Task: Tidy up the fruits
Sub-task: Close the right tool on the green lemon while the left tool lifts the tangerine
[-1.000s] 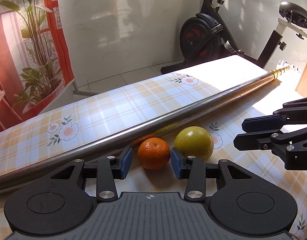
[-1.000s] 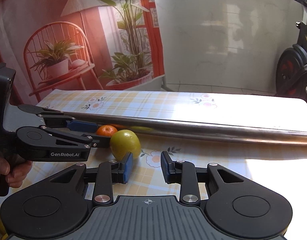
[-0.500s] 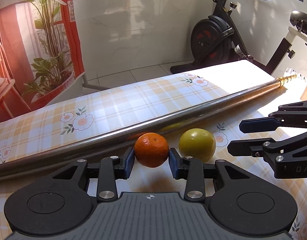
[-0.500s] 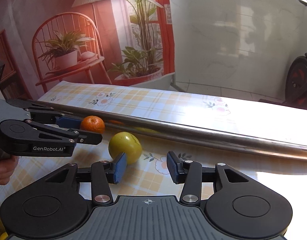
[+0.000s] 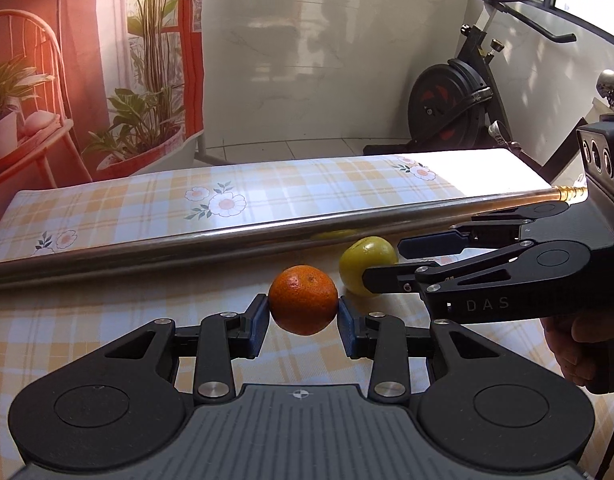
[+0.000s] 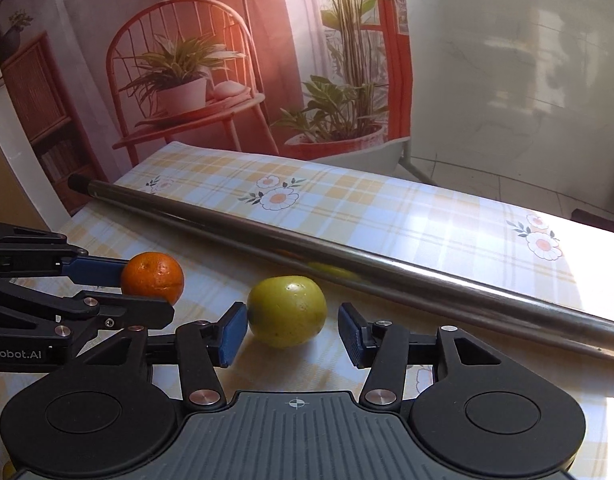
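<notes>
My left gripper (image 5: 303, 318) is shut on an orange mandarin (image 5: 303, 300), its blue pads pressing both sides. The right wrist view shows that mandarin (image 6: 153, 276) at the left, held in the left gripper (image 6: 147, 292). A yellow-green round fruit (image 6: 287, 312) sits on the checked tablecloth (image 6: 387, 208) between the fingers of my open right gripper (image 6: 291, 334). The left pad almost touches it and the right pad stands apart. In the left wrist view the same fruit (image 5: 367, 264) lies just behind the mandarin, with the right gripper (image 5: 387, 260) straddling it from the right.
A long metal pole (image 5: 227, 240) lies across the table right behind both fruits, also in the right wrist view as the pole (image 6: 367, 264). An exercise bike (image 5: 467, 112) stands beyond the table's far right. A hand (image 5: 579, 344) holds the right gripper.
My left gripper has shut on the mandarin and drawn it slightly away from the pole. The right gripper has moved left, so the yellow-green fruit now sits between its open fingers.
</notes>
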Tool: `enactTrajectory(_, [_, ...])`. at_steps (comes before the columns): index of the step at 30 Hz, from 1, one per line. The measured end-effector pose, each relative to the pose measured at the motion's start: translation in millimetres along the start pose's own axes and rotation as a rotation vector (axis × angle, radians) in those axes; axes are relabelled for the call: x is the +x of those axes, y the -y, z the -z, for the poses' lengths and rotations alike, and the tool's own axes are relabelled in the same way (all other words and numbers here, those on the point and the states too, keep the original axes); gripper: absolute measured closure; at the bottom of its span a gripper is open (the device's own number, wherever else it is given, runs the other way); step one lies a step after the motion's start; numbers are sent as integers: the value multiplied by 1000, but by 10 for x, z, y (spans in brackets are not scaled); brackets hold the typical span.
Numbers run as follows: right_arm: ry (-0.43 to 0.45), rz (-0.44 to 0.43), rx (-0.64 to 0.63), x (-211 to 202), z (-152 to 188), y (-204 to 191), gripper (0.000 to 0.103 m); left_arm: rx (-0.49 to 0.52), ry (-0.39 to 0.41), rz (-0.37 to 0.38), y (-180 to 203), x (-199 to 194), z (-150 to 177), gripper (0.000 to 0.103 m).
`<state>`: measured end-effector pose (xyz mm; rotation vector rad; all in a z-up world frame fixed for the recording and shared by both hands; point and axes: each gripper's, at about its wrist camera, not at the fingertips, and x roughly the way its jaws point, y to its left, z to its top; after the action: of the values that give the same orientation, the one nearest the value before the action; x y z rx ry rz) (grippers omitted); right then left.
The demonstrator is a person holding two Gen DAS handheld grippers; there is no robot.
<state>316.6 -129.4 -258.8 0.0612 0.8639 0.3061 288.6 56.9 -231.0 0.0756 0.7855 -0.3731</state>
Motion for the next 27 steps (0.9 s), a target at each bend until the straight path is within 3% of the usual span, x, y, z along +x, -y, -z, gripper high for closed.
enactTrajectory(20, [4,-24,-5,338,-113,-213,59,-95,-7,-11,-131,-207,212,64])
enactTrajectory(27, [23,-50,39,162,-50,-165,59,-117,-1,-21,-127,-287,244,64])
